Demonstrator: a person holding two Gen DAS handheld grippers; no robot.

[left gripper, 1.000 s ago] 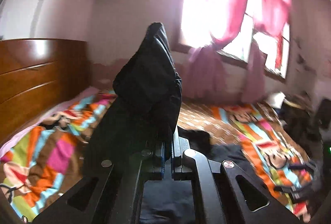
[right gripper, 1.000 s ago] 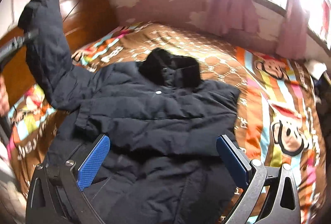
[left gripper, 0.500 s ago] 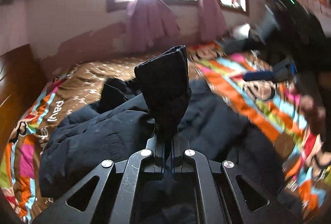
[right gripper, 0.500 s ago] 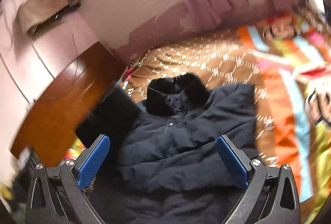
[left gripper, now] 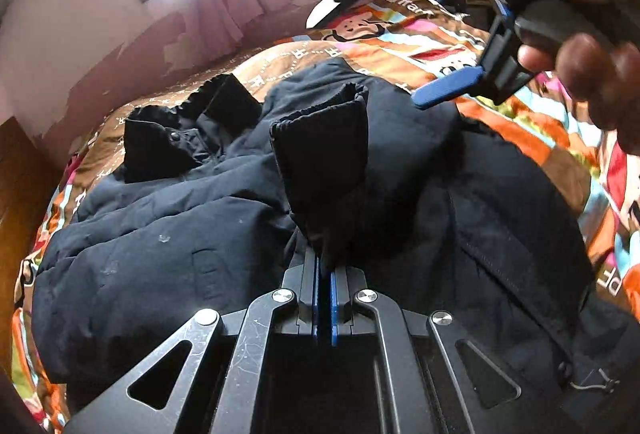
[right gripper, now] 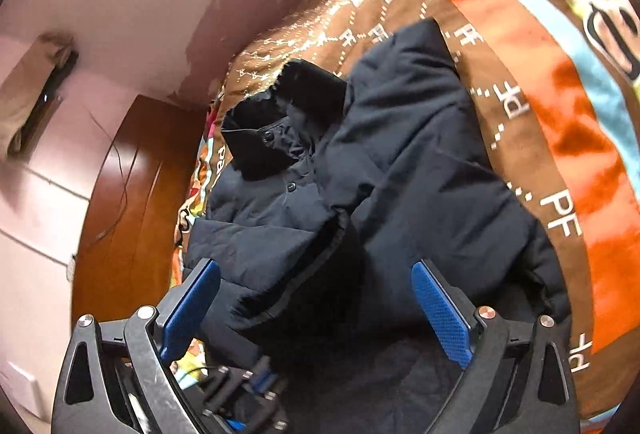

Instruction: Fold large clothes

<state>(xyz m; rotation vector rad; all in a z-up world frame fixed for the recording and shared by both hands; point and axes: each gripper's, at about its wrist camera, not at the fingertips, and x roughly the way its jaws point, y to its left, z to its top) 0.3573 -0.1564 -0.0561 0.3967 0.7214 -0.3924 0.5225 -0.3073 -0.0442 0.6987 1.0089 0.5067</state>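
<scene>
Dark navy padded jacket [left gripper: 168, 234] spread front-up on the colourful patterned bedspread [left gripper: 520, 137], collar toward 11 o'clock. Left gripper [left gripper: 325, 270] pinched tight on the jacket's padded sleeve [left gripper: 324, 161], cuff standing at 12 o'clock. Right gripper [right gripper: 316, 298] spread wide above the jacket, gripping nothing.

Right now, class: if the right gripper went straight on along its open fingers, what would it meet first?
Most likely the dark jacket lying on the bedspread. The right gripper points straight at its folded-over sleeve, though depth is hard to judge.
</scene>
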